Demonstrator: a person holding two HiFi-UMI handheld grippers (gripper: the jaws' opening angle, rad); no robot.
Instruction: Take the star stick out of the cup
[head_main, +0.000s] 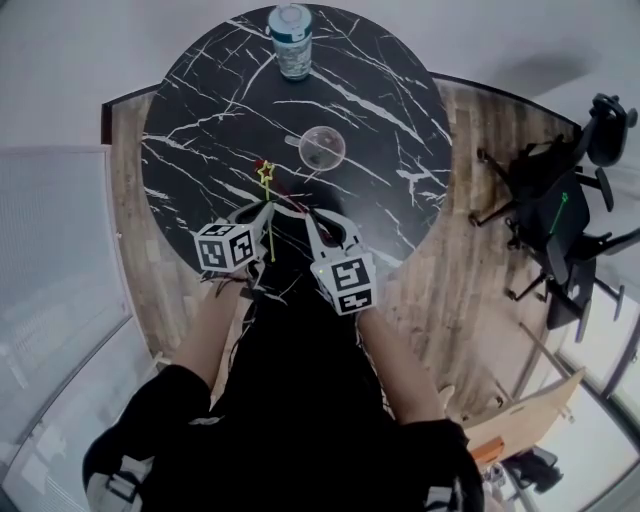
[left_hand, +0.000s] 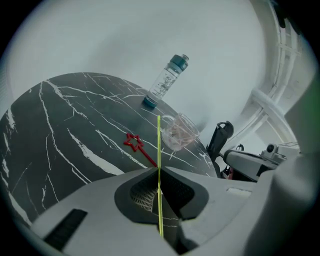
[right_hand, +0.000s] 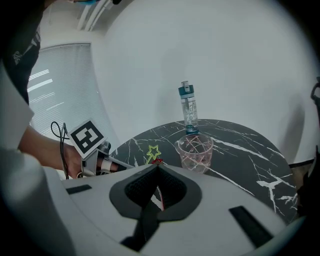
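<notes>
Evidently I'm nearly done: my left gripper (left_hand: 159, 171) is clenched on the yellow star stick (left_hand: 159, 145), held well clear of the clear cup (head_main: 322, 148), my right gripper (right_hand: 156, 164) is closed, apparently on the red star stick (left_hand: 134, 142), and only setting them down remains.

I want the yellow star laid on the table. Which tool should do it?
Probably left: the left tool pinches the yellow star stick above the table; the right tool grips the red star stick.
</notes>
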